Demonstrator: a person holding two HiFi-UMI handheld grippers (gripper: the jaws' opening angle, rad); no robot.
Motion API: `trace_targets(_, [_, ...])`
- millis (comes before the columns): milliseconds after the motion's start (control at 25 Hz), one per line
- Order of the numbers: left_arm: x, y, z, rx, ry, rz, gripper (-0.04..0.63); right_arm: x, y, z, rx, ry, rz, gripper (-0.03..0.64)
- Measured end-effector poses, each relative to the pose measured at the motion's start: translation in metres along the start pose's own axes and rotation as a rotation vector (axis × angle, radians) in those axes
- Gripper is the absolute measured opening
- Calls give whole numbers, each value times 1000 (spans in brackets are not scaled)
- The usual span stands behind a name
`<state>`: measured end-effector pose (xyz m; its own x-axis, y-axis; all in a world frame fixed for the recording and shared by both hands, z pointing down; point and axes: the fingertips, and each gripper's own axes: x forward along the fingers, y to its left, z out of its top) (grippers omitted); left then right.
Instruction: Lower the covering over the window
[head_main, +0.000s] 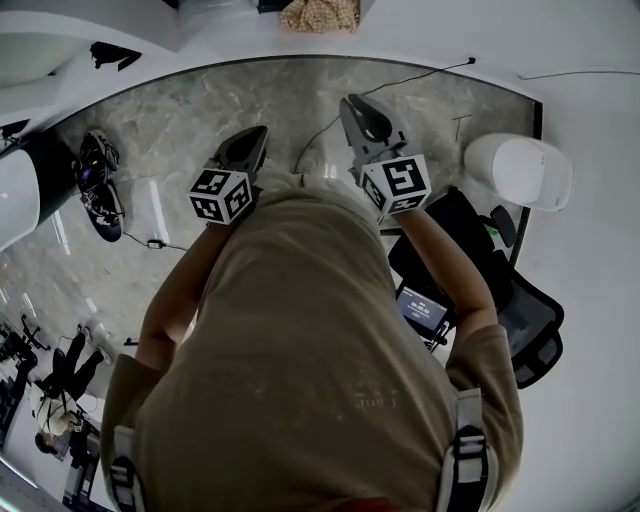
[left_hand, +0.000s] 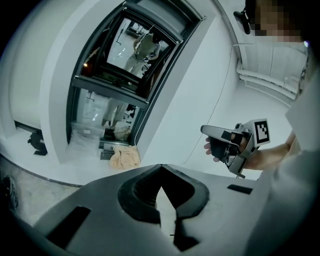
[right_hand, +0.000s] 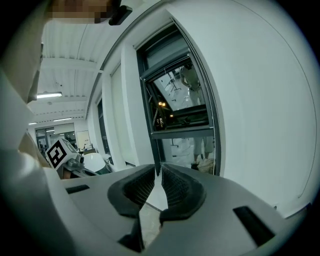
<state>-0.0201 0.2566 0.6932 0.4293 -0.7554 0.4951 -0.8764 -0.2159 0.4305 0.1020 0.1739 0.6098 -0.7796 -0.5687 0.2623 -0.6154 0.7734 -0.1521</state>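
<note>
Both forearms reach forward from the person's chest with the elbows bent. The left gripper and the right gripper are held side by side over the grey marble floor. Their marker cubes face up and their noses are dipped a little toward the white wall. In the left gripper view the right gripper sits off to the right, with the hand wrapped round its grip.

The left fingers are clenched tip to tip and hold nothing. The right fingers stand a narrow slit apart. They are released, with nothing between them and touching nothing.

The window is well ahead of the left fingers, above them and to their left. From the right fingers it lies straight ahead and upward. It has a dark frame set into the white wall, with the upper pane tipped open and a lower pane beneath. Both panes show bare glass with reflections. Which part at the frame's top is the covering I cannot tell. Neither pair of fingers is near it.

A crumpled beige cloth lies at the foot of the window, beyond the left fingertips. To the right of the right fingers are a white domed thing, a black office chair and a small lit screen. Far to the left of the left fingers a black device lies on the floor.
</note>
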Motion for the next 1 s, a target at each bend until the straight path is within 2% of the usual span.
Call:
trace_targets(160, [-14, 10, 4, 17, -13, 3, 16, 5, 24, 9, -33, -27, 37, 48])
trace_targets(400, [-51, 38, 7, 39, -26, 5, 15, 22, 59, 20, -47, -48, 16, 48])
trace_targets(800, [-139, 113, 1, 19, -42, -4, 17, 69, 171, 25, -114, -40, 15, 48])
trace_targets(1000, [-171, 125, -17, 16, -31, -37, 15, 68, 213, 18, -141, -33, -11, 49])
